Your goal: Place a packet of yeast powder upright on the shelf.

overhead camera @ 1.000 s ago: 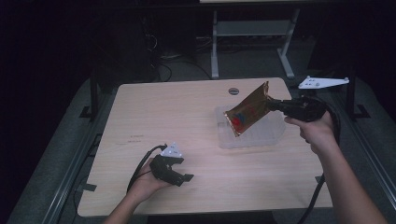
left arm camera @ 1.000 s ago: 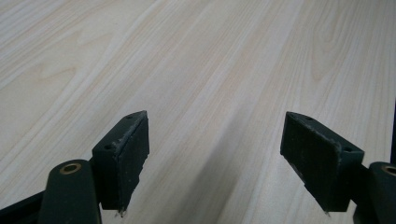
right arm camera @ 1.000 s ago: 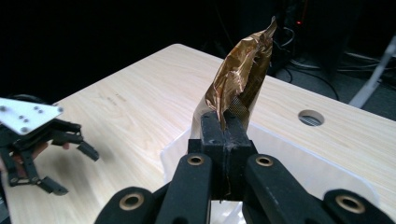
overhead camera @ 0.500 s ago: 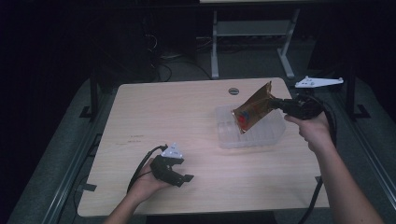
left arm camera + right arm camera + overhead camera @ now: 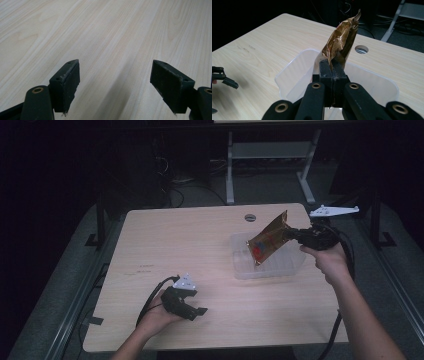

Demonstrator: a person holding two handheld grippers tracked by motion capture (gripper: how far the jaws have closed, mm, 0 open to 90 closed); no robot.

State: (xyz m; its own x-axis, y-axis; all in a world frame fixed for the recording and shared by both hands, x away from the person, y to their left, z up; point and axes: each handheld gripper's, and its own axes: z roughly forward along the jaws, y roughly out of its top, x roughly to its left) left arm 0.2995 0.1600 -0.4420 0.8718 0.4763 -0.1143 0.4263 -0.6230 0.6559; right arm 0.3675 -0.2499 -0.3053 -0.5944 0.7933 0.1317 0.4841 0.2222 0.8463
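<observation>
I have the gold packet (image 5: 342,41) clamped in my right gripper (image 5: 332,72), hanging above the clear tub (image 5: 240,270) and not yet dropped in, while my left gripper (image 5: 115,85) rests with jaws apart on the table (image 5: 200,235).

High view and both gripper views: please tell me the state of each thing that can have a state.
Right gripper: shut on the golden packet.
Golden packet: crumpled, held tilted in the air above the bin.
Clear plastic bin: upright, open on top, resting on the table.
Left gripper: open, holding nothing, low over the table.
</observation>
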